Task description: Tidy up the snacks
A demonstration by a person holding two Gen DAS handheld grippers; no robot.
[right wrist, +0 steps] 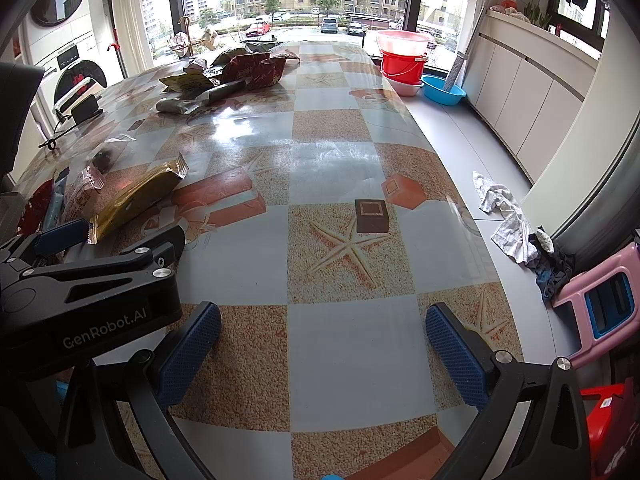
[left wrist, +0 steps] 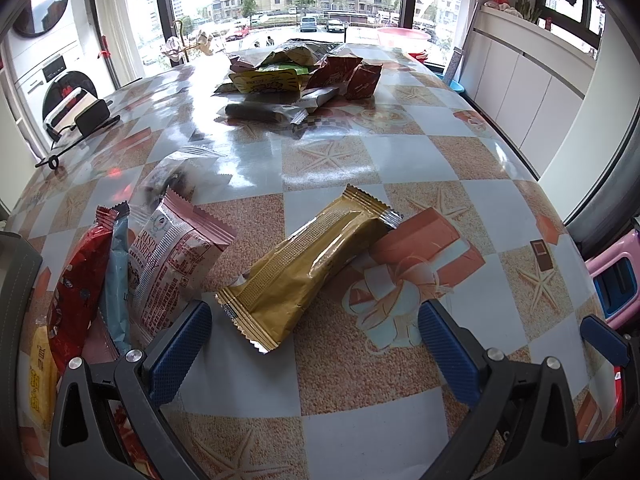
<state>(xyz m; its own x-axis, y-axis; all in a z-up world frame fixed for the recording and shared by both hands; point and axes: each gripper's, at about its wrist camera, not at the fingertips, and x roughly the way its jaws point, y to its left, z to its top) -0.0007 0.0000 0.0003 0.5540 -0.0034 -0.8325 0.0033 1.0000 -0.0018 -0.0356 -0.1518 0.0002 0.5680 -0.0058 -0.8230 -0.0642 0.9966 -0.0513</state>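
The left gripper (left wrist: 314, 342) has its blue, finely dotted pads wide apart and holds nothing; the gold foil snack bar (left wrist: 310, 270), long with crimped zigzag ends, lies flat and diagonal on the glossy checkered tablecloth (left wrist: 360, 420), its near end just in front of the gap, closer to the left pad. Beside it on the left lean a pink packet (left wrist: 176, 256), a light blue packet (left wrist: 116, 280) and a red packet (left wrist: 76, 284). The right gripper (right wrist: 322, 354) is also spread open over bare cloth, well apart from the crumpled snack pile (right wrist: 236, 70) at the far end.

Gold snack pkt (left wrist: 308, 270) flat, diagonal; others heaped far end (left wrist: 296, 72), prob. mixed.
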